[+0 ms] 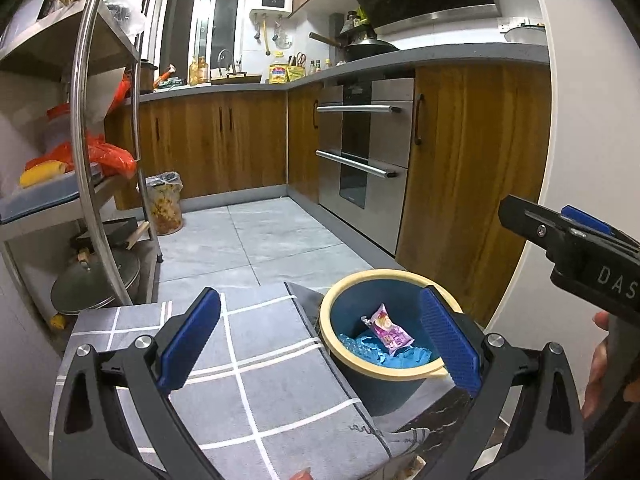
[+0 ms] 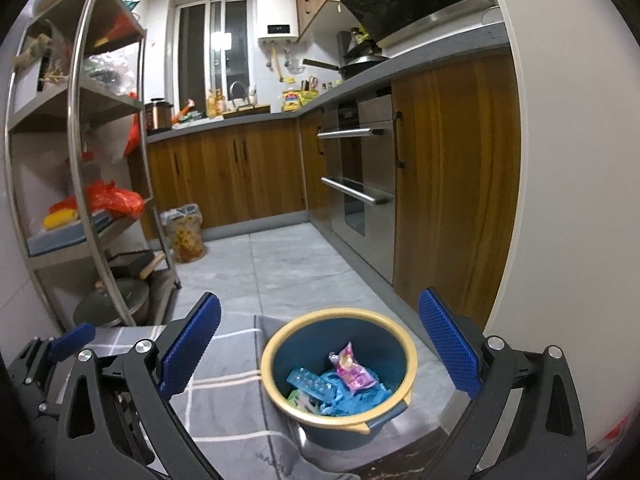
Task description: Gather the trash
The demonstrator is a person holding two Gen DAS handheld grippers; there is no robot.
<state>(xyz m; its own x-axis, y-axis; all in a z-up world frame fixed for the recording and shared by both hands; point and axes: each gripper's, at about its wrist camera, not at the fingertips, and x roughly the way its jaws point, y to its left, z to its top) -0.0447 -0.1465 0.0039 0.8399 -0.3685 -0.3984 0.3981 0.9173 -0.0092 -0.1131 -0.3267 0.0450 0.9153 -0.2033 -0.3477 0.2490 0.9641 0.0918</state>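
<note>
**Both grippers empty above bin**

Landmark: the round dark-blue plastic bin with cream rim (image 2: 338, 376). To its left lies the grey grid-patterned cloth (image 1: 256, 384). Left gripper (image 1: 320, 344) hovers above the bin's left edge, jaws apart. Inside the bin: pink snack wrapper (image 2: 354, 372), blister pack (image 2: 310, 383), crumpled blue gloves (image 2: 360, 400). Right gripper (image 2: 320, 354) hangs over the bin, jaws apart.

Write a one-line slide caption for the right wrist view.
Open right tool above a blue bin holding a pink wrapper, blister pack and blue scraps.
</note>
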